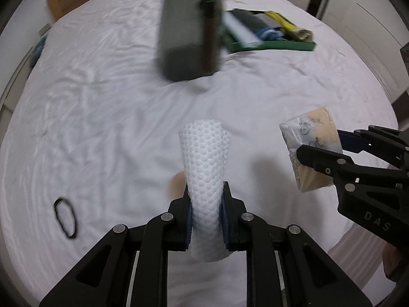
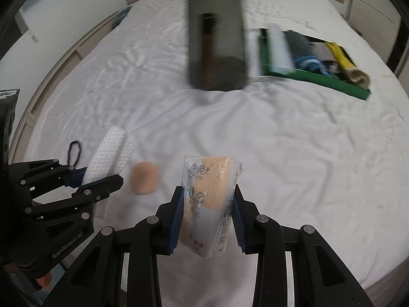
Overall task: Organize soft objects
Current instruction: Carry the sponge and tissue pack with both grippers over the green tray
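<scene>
White wrinkled bedsheet [image 1: 102,117] fills both views. At lower centre of the left wrist view, the left gripper [image 1: 206,202] clamps a rolled white dimpled cloth [image 1: 204,168] that stands up between its blue pads. At lower centre of the right wrist view, the right gripper [image 2: 208,204] pinches a packet of tissues [image 2: 209,204]. Only that view shows clearly the peach sponge [image 2: 144,177] lying left of the packet. A black hair tie [image 1: 65,217] lies lower left. Farther off, upper right, sits a green tray [image 2: 319,78] of rolled items.
</scene>
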`<state>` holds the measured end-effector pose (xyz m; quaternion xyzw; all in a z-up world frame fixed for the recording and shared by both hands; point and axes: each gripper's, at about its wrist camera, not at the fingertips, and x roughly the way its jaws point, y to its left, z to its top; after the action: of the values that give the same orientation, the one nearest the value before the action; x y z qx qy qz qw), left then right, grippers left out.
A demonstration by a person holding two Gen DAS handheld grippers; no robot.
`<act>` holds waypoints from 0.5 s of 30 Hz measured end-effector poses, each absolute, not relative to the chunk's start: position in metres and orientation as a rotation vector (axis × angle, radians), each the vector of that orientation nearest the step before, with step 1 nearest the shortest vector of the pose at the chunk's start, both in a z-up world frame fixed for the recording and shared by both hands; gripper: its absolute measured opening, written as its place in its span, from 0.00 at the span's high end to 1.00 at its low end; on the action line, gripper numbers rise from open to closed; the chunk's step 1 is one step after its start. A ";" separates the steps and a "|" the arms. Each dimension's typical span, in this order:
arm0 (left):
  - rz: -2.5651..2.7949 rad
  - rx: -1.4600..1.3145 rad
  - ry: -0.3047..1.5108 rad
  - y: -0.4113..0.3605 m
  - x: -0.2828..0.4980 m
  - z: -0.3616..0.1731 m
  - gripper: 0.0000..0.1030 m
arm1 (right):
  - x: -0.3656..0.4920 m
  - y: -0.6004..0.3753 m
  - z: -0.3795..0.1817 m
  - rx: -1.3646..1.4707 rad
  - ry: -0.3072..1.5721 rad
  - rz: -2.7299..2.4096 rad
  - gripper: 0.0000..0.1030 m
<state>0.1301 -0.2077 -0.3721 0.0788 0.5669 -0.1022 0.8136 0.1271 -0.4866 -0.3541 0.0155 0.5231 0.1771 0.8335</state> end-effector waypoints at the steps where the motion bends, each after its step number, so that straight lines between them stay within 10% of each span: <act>1: -0.227 0.170 1.208 -0.218 0.135 -0.372 0.85 | 0.129 -0.499 -0.352 0.033 1.110 0.362 0.67; 15: -0.309 0.164 1.196 -0.335 0.211 -0.369 0.85 | 0.186 -0.614 -0.320 0.005 1.054 0.227 0.67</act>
<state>0.2109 -0.3351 -0.3687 0.0768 0.5601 -0.1447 0.8121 0.1857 -0.6138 -0.3200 0.0024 0.5017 0.1082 0.8582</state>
